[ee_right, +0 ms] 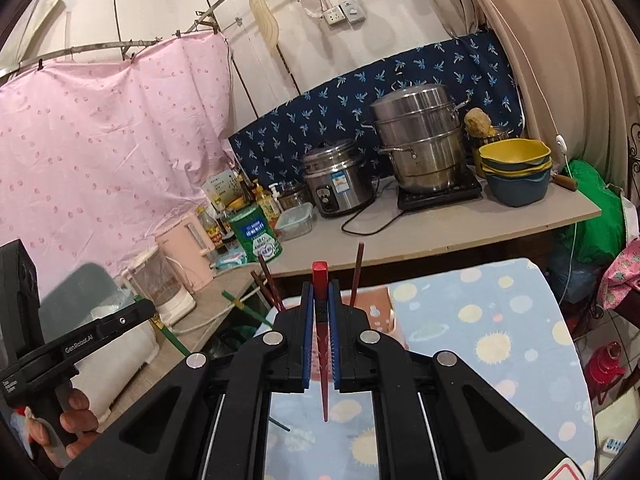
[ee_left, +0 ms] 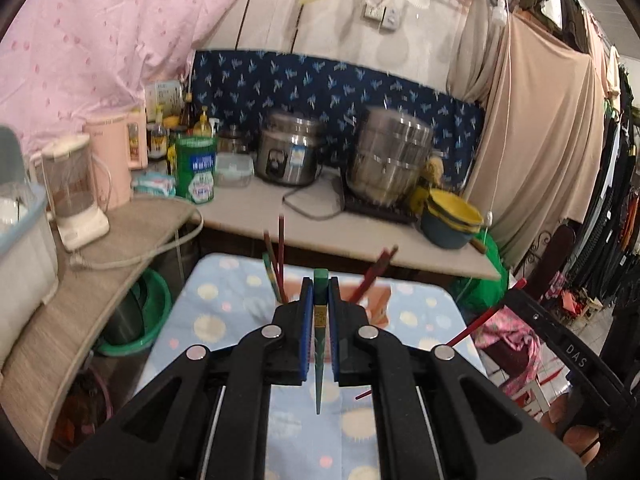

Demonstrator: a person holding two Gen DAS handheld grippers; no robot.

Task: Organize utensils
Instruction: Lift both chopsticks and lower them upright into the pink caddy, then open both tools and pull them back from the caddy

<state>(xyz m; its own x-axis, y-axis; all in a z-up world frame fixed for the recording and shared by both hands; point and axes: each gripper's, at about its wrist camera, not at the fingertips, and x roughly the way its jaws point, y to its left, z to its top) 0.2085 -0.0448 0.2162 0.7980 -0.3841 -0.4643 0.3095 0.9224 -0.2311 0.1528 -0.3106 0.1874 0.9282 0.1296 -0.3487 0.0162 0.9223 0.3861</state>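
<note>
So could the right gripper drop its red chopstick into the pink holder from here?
Probably yes. The right gripper is shut on the red chopstick, and the pink holder sits just ahead; only the few chopsticks already leaning inside take up room.

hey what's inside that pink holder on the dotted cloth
Several dark red and brown chopsticks stand in the pink holder, leaning apart. The right tongs cover its front, so its bottom and anything else inside are hidden.
</note>
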